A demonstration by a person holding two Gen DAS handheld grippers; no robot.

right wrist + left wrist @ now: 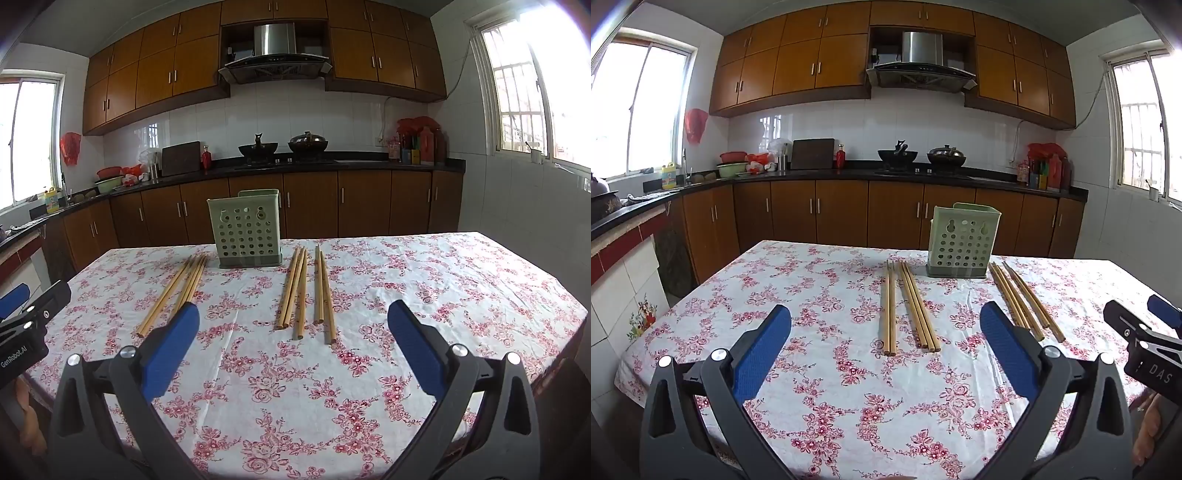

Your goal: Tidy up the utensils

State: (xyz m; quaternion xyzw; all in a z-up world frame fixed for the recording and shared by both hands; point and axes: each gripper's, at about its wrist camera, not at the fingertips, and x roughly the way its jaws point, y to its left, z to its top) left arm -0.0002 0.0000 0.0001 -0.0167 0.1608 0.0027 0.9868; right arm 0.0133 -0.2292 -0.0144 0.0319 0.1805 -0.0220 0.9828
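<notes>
A table point(820, 387) covered with a white cloth printed with red flowers carries a pale green perforated chopstick holder point(963, 242), which stands upright toward the far edge on a darker base. Wooden chopsticks lie flat on the cloth in two groups, one to each side of the holder. The left group of chopsticks point(908, 308) lies just left of the holder's base, their far tips near it and their near ends pointing toward the cameras; in the left wrist view two sticks lie a little apart from the other three or so. The right group of chopsticks point(306, 291) lies just right of the holder, three sticks bunched together and two more beside them, all running roughly lengthwise toward the near edge. The left hand-held gripper point(886, 332) hovers above the near part of the table, its blue-padded fingers point(762, 354) spread wide with nothing between them, angled slightly downward toward the left group. The right hand-held gripper point(293, 328) hangs likewise over the near side, its blue pads point(415, 345) wide apart and empty, facing the right group. Behind the table, brown cabinets point(310, 206) run under a dark countertop.
</notes>
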